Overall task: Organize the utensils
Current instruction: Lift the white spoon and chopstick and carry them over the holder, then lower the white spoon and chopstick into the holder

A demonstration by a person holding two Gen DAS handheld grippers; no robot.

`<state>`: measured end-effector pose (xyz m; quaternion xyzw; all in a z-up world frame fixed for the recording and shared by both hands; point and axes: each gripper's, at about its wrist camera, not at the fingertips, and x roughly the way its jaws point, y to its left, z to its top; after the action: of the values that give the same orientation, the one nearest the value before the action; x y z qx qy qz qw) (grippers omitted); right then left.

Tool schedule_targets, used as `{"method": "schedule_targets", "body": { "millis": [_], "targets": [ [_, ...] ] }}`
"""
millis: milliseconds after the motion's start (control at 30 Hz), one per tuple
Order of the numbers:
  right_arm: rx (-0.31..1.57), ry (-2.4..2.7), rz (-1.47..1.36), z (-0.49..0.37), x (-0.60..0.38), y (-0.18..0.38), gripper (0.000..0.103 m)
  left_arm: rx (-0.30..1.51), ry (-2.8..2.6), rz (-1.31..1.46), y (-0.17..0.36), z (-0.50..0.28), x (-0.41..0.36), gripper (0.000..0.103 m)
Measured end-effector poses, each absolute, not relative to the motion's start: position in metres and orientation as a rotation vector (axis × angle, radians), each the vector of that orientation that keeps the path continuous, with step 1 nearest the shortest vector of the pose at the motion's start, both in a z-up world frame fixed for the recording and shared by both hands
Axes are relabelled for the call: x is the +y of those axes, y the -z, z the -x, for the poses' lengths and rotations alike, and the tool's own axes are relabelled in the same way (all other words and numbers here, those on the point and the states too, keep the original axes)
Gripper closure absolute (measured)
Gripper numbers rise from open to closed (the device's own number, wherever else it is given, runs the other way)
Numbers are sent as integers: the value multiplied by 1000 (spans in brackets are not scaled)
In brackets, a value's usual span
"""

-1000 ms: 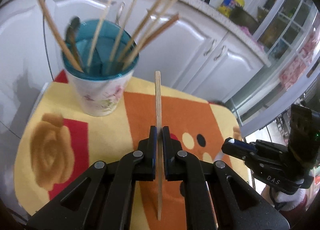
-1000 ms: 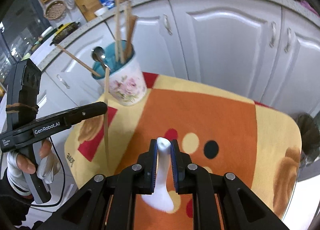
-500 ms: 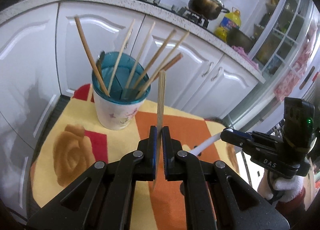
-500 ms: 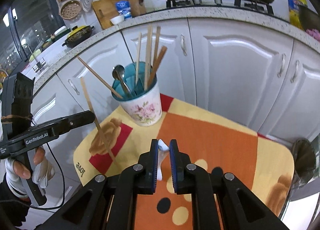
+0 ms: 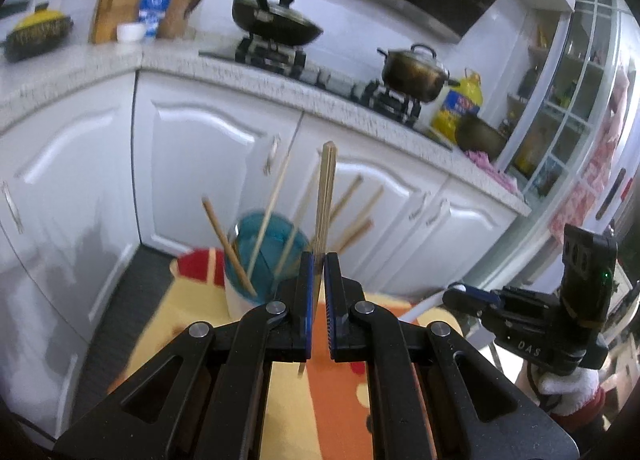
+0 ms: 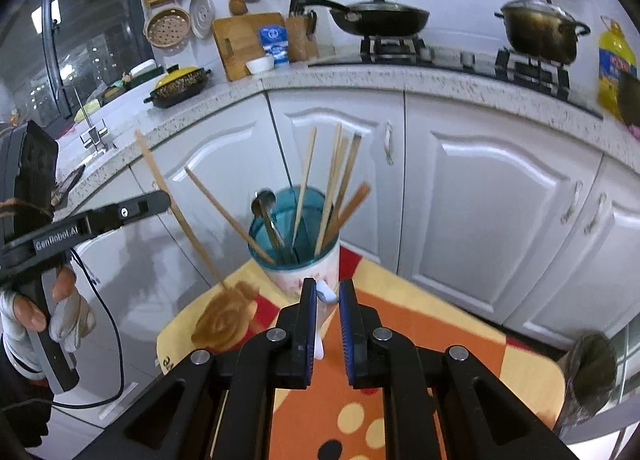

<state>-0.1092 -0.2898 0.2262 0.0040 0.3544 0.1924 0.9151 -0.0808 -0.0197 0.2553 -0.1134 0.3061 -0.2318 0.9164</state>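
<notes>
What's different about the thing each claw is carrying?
The left gripper holds a chopstick: thin, straight, tan wood, standing nearly upright and reaching far above the fingers. The right gripper holds a white spoon: smooth, glossy and curved, barely poking past its fingers. Both are pinched between fingers near the utensil cup.

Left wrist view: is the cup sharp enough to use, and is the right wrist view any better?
Left wrist view: the cup and its sticks are motion-smeared, while the held chopstick stays crisp. Right wrist view: cup sharp, mat slightly blurred, cabinets bowed by fisheye.
</notes>
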Motion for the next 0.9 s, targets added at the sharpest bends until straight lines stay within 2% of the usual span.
{"method": "schedule_targets", "body": {
  "millis": [400, 900],
  "targets": [
    [660, -441, 56, 59, -250, -269, 93, 538, 441, 207, -290, 47, -23, 99],
    [725, -374, 58, -13, -224, -232, 93, 572, 343, 145, -262, -13, -36, 99]
  ]
}}
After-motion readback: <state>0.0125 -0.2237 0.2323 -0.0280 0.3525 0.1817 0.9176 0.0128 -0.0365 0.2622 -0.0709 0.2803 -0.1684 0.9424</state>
